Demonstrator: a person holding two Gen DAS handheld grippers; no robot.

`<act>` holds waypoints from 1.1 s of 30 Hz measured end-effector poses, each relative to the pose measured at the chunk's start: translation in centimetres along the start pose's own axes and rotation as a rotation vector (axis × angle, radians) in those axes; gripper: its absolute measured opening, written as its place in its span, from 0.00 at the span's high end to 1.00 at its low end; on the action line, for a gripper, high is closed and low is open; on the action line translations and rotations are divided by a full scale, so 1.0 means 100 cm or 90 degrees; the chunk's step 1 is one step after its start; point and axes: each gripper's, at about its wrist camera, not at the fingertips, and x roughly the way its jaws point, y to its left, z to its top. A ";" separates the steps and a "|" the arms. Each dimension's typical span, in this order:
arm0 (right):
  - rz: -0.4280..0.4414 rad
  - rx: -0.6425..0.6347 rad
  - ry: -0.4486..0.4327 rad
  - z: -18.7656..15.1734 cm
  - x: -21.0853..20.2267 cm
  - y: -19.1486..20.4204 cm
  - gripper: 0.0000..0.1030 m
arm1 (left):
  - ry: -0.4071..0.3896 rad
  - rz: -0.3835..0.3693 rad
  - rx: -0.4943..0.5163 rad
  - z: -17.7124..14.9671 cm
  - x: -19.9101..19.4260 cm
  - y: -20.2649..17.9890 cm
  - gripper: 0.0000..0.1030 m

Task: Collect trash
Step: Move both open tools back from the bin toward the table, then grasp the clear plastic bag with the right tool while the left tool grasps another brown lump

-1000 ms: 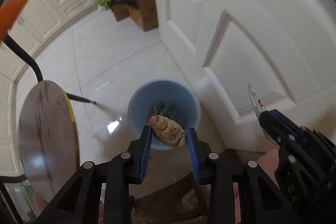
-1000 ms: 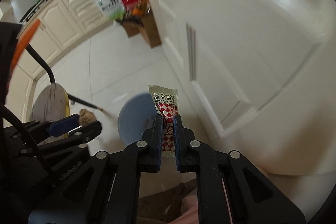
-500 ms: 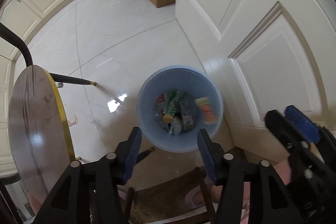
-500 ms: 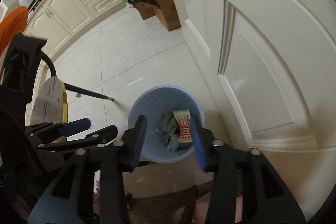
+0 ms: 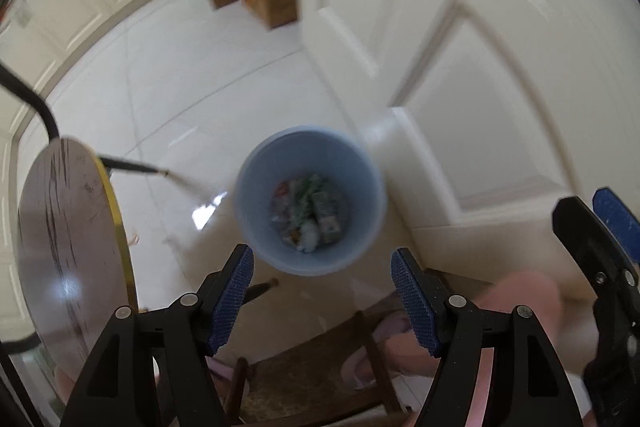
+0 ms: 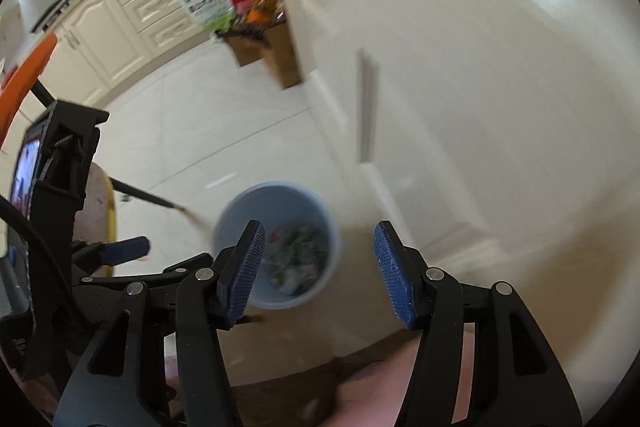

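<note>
Both sets of fingers, left gripper (image 5: pixel 322 293) and right gripper (image 6: pixel 320 273), opening, empty, above the blue bin (image 5: pixel 256 227); trash (image 5: pixel 308 211) inside: light, crinkly wrappers, likely best pinched by an edge

Black left gripper (image 5: pixel 322 291) with silver screws, blue ribbed pads.

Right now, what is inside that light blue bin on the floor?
The blue bin holds a heap of crumpled wrappers, green, white and red. The blur hides detail, and whatever lies under the heap is covered.
</note>
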 end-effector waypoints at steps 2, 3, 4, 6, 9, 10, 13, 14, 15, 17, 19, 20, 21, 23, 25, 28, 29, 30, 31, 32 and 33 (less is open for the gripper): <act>-0.027 0.008 -0.035 -0.004 -0.033 -0.003 0.39 | -0.032 -0.006 0.025 -0.011 -0.028 -0.016 0.35; -0.053 0.015 -0.058 -0.006 -0.053 -0.006 0.38 | -0.047 -0.008 0.034 -0.016 -0.040 -0.021 0.35; -0.073 0.018 -0.073 -0.007 -0.067 -0.008 0.37 | -0.069 -0.013 0.043 -0.023 -0.059 -0.026 0.35; -0.112 0.024 -0.109 -0.009 -0.099 -0.008 0.33 | -0.114 -0.022 0.047 -0.035 -0.093 -0.030 0.35; -0.119 0.021 -0.173 -0.007 -0.149 0.001 0.30 | -0.176 -0.008 0.044 -0.057 -0.145 -0.024 0.35; -0.114 0.016 -0.191 -0.006 -0.162 0.007 0.28 | -0.196 0.000 0.039 -0.064 -0.160 -0.018 0.35; -0.080 -0.006 -0.253 0.000 -0.201 0.032 0.17 | -0.270 0.018 -0.003 -0.088 -0.209 0.013 0.30; -0.058 -0.015 -0.272 0.002 -0.211 0.041 0.14 | -0.294 0.030 -0.025 -0.097 -0.223 0.027 0.26; -0.024 -0.029 -0.294 0.006 -0.223 0.056 0.07 | -0.319 0.046 -0.047 -0.106 -0.237 0.042 0.22; 0.021 -0.050 -0.323 0.013 -0.236 0.078 0.03 | -0.368 0.093 -0.084 -0.125 -0.262 0.075 0.13; 0.089 -0.089 -0.340 0.023 -0.244 0.113 0.00 | -0.409 0.140 -0.126 -0.144 -0.281 0.111 0.04; 0.122 -0.111 -0.341 0.029 -0.245 0.129 0.00 | -0.423 0.159 -0.154 -0.153 -0.287 0.128 0.02; 0.157 -0.136 -0.339 0.034 -0.244 0.151 0.00 | -0.433 0.177 -0.189 -0.163 -0.293 0.152 0.02; 0.207 -0.190 -0.332 0.045 -0.239 0.194 0.00 | -0.432 0.188 -0.235 -0.175 -0.296 0.184 0.01; 0.241 -0.236 -0.310 0.050 -0.227 0.240 0.00 | -0.418 0.184 -0.283 -0.185 -0.293 0.220 0.01; 0.296 -0.286 -0.248 0.066 -0.193 0.301 0.00 | -0.380 0.199 -0.354 -0.188 -0.283 0.275 0.01; 0.299 -0.298 -0.230 0.068 -0.181 0.317 0.00 | -0.369 0.198 -0.370 -0.188 -0.280 0.290 0.01; 0.293 -0.314 -0.209 0.075 -0.164 0.339 0.00 | -0.355 0.192 -0.384 -0.188 -0.277 0.305 0.01; 0.284 -0.323 -0.193 0.079 -0.151 0.351 0.00 | -0.342 0.182 -0.397 -0.188 -0.273 0.319 0.01; 0.276 -0.334 -0.174 0.079 -0.139 0.370 0.00 | -0.331 0.176 -0.407 -0.186 -0.270 0.330 0.01; 0.269 -0.346 -0.145 0.082 -0.120 0.387 0.00 | -0.322 0.177 -0.414 -0.183 -0.268 0.342 0.01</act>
